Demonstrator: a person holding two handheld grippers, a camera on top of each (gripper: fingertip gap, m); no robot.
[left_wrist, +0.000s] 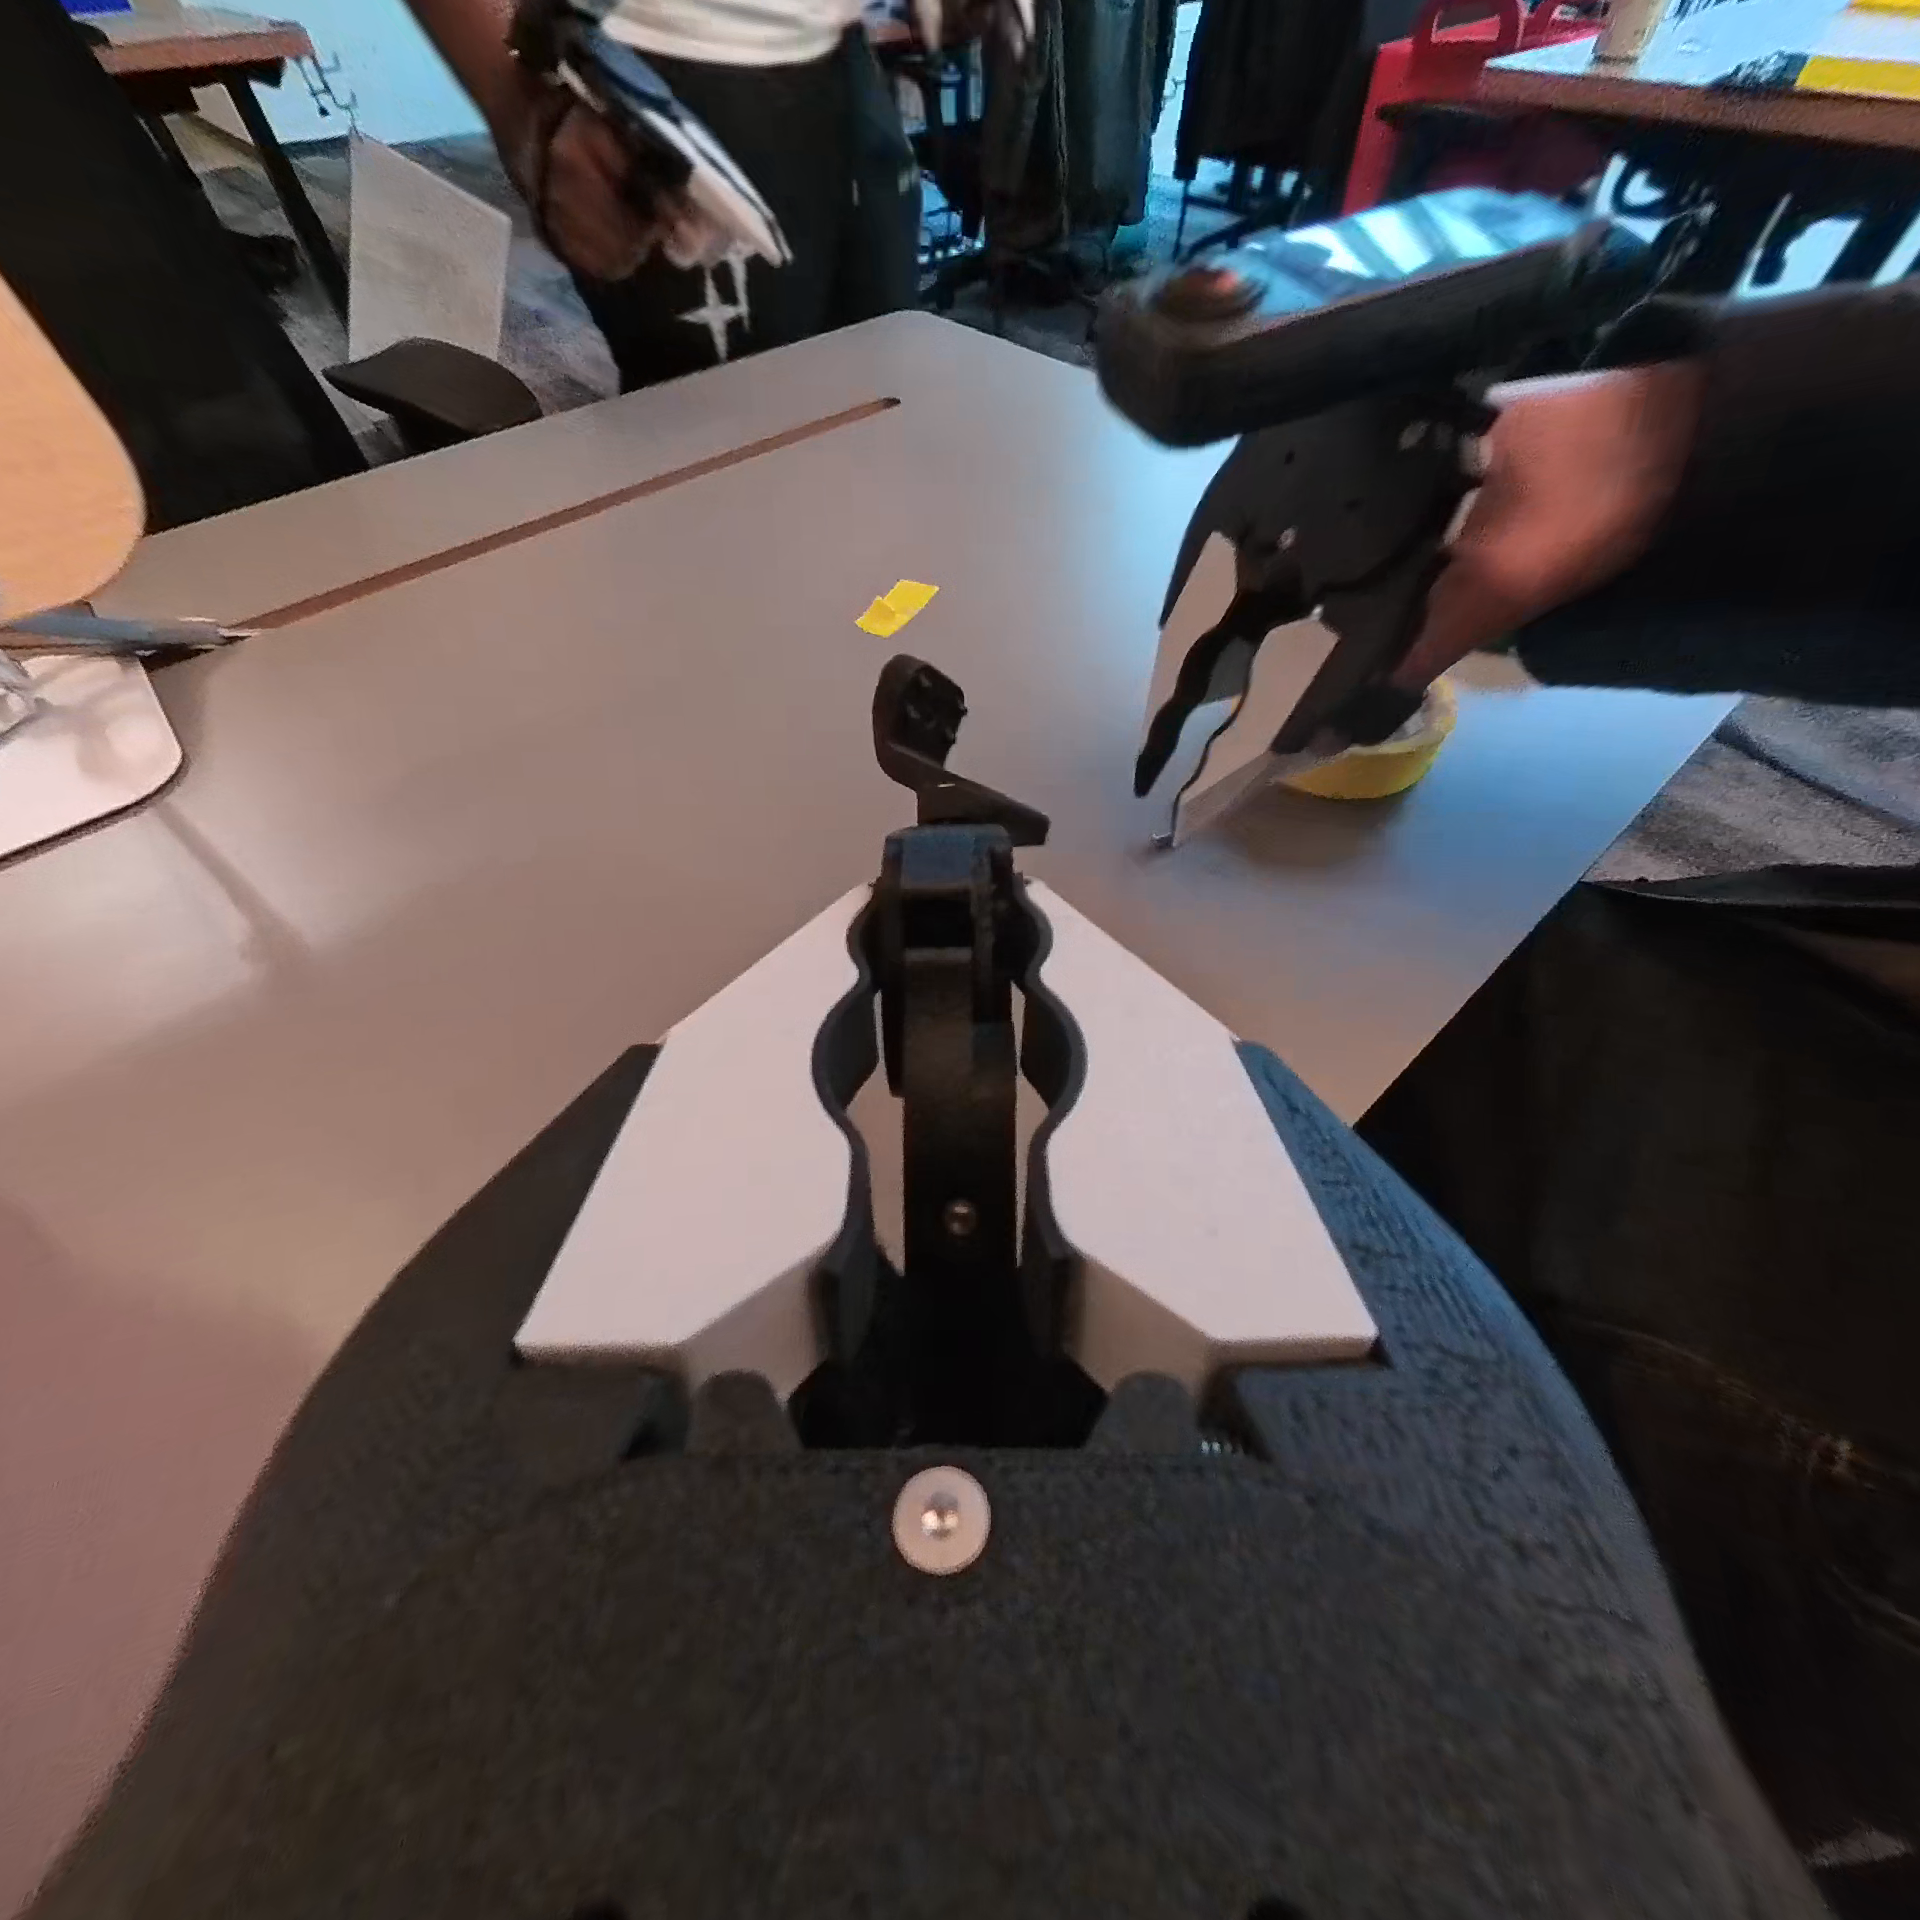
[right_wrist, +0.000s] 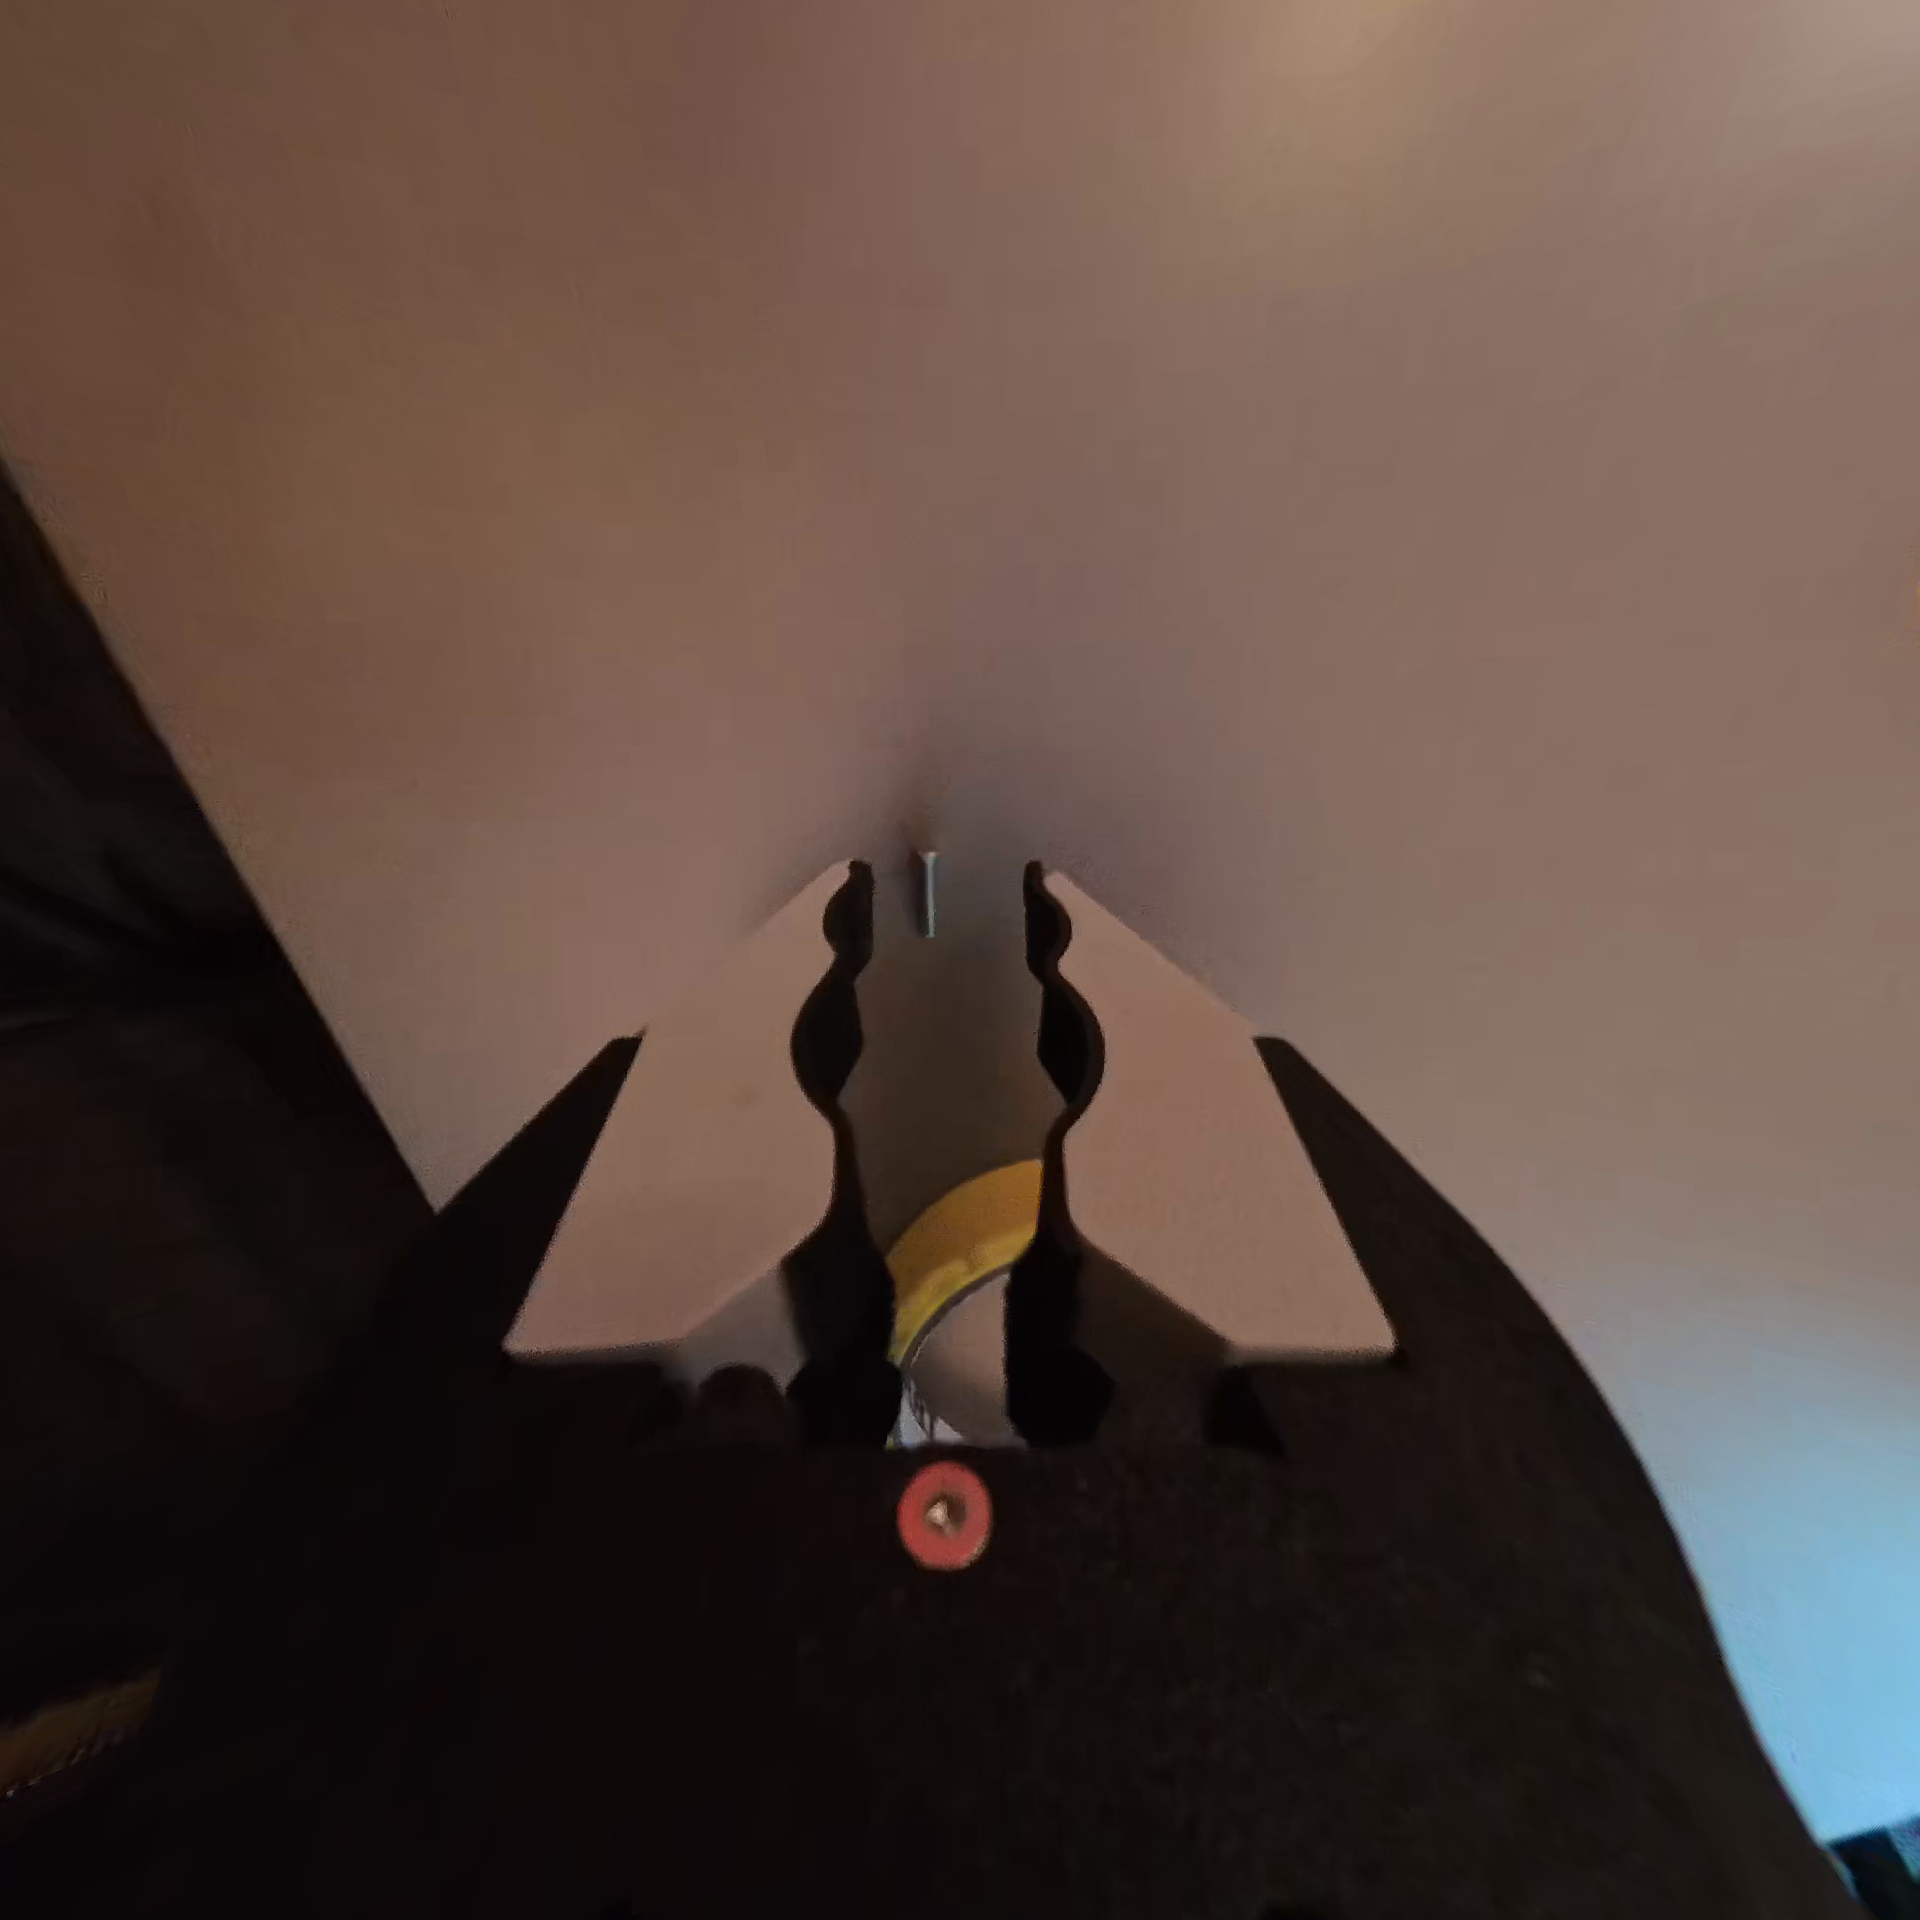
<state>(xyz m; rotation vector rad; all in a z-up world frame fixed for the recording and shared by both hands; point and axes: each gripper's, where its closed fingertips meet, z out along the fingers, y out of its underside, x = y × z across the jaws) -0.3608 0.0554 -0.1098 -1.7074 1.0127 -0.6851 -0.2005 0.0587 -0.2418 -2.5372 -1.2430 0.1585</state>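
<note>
My left gripper (left_wrist: 945, 862) is shut on a black plastic bracket (left_wrist: 920, 717), which sticks up past the fingertips above the grey table (left_wrist: 520, 779). My right gripper (right_wrist: 944, 871) is open, tips down close to the table, with a small silver screw (right_wrist: 927, 894) lying between its fingertips. In the left wrist view the right gripper (left_wrist: 1216, 769) is at the right, held by a hand, with the screw (left_wrist: 1162, 840) at its tips. A yellow tape roll (right_wrist: 966, 1236) lies on the table under the right gripper's fingers; it also shows in the left wrist view (left_wrist: 1371, 764).
A small piece of yellow tape (left_wrist: 896, 606) is stuck on the table beyond the bracket. A long dark slot (left_wrist: 571, 509) runs across the far side. A white stand base (left_wrist: 73, 748) and a pen (left_wrist: 114, 629) lie at the left. A person (left_wrist: 748, 156) stands behind the table. Across from one pair of fingers to the other is roughly 20 centimeters.
</note>
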